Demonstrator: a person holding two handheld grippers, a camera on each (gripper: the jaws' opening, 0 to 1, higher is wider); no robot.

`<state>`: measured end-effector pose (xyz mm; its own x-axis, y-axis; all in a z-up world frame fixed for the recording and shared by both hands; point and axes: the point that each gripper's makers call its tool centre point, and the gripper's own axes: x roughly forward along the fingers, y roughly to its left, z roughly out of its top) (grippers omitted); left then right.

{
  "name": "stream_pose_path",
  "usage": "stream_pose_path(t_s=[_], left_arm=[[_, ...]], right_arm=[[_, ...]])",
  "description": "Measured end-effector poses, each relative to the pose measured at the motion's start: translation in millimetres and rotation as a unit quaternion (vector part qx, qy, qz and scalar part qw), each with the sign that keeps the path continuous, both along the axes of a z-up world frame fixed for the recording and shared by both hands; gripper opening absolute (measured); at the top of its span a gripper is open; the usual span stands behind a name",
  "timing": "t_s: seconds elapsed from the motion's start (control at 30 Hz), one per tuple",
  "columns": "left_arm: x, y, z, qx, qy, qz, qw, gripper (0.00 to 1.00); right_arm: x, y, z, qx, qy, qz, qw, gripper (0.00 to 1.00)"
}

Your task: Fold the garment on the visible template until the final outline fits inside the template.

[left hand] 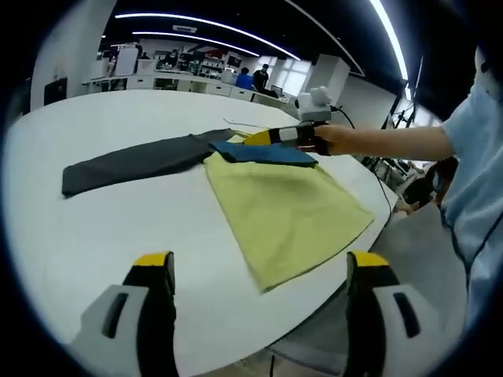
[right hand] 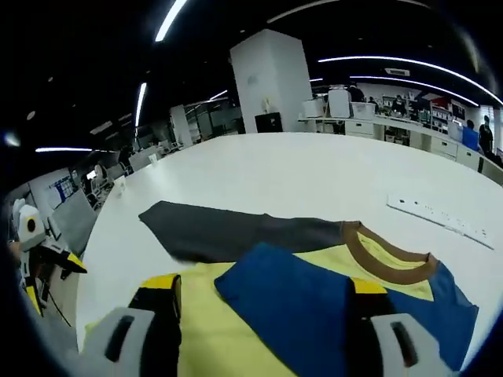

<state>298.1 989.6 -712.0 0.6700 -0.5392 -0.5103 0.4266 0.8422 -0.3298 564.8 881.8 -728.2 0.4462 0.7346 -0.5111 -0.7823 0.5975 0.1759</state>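
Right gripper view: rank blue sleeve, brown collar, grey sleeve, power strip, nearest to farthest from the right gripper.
1. Blue sleeve, lying between the jaws.
2. Brown collar, just beyond, to the right.
3. Grey sleeve, stretching away left.
4. Power strip, far right on the table.

White bench (left hand: pixel 94 236) bare near its front edge; yellow-blue-grey garment (left hand: pixel 287 208) and white power strip (right hand: pixel 440 216) occupy the rest.

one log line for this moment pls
phase: mid-fold | right tongs: at shirt collar | left tongs: open, off cloth | sleeve: spread on table
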Motion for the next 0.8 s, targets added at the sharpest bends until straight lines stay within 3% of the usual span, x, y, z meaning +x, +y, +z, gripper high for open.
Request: stream_pose_path(t_s=[0.13,0.43,0.8], left_arm=[[1.4,0,0.3,0.001,0.001,-0.004,1.0,0.87],[11.8,2,5.5,-0.005,-0.009,-0.001,0.9999,0.86],[28.6,13,8.7,-0.022,-0.014,0.012,0.9996,0.84]], right_arm=[[-1,-7,3.5,-0.009,-0.015,-0.002,0.9998,0.97],[-14,-30,13.5,-0.017,-0.038,0.0,0.9991,1.0],[-32,-96,25.6,-0.015,-0.051,-0.034,0.998,1.0]])
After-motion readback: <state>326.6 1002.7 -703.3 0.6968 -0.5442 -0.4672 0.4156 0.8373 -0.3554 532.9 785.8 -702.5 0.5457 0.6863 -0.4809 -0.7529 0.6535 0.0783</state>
